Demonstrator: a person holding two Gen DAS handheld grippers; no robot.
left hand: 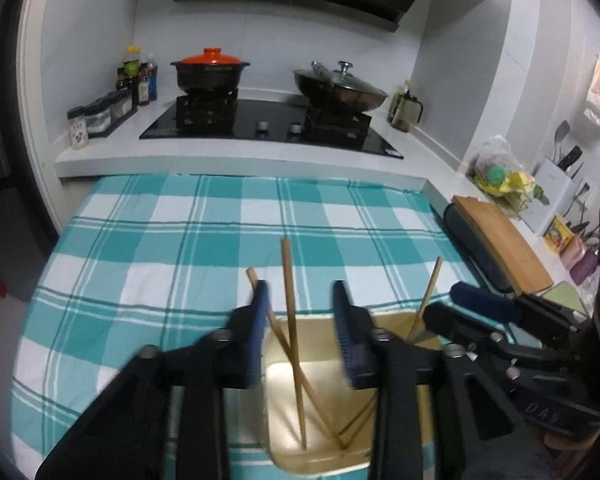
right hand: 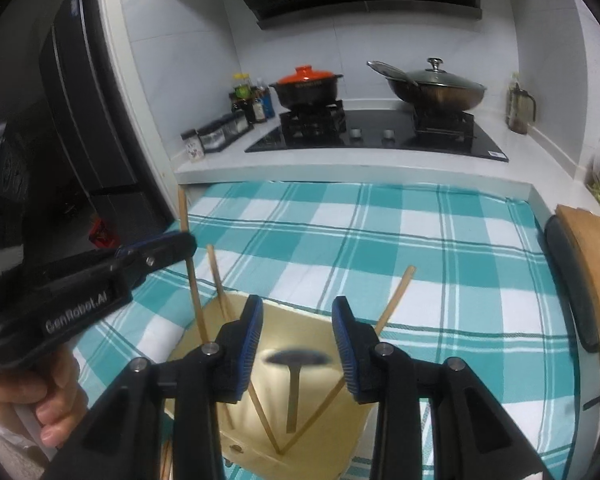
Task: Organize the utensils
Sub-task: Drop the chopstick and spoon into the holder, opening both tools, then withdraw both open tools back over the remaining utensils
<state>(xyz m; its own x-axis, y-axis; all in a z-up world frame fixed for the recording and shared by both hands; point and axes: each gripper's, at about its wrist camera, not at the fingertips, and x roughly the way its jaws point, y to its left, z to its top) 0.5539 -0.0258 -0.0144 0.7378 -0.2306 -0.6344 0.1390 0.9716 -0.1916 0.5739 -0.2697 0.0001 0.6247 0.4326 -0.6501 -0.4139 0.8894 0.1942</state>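
Note:
A tan utensil holder (left hand: pixel 312 408) stands on the teal checked cloth (left hand: pixel 180 240), right below both grippers; it also shows in the right wrist view (right hand: pixel 300 412). Several wooden chopsticks (left hand: pixel 290 300) lean inside it, as seen again in the right wrist view (right hand: pixel 396 300). A spoon-like utensil with a dark blurred head (right hand: pixel 296 358) is in mid-air or just inside the holder, between the right fingers. My left gripper (left hand: pixel 300 328) is open above the holder. My right gripper (right hand: pixel 297 344) is open and empty; it also shows in the left wrist view (left hand: pixel 460 312).
A stove (left hand: pixel 260 124) with a black pot with an orange lid (left hand: pixel 210 72) and a lidded wok (left hand: pixel 340 88) sits behind the cloth. Spice jars (left hand: pixel 100 116) stand at back left. A wooden cutting board (left hand: pixel 500 240) and knife block (left hand: pixel 556 184) are at right.

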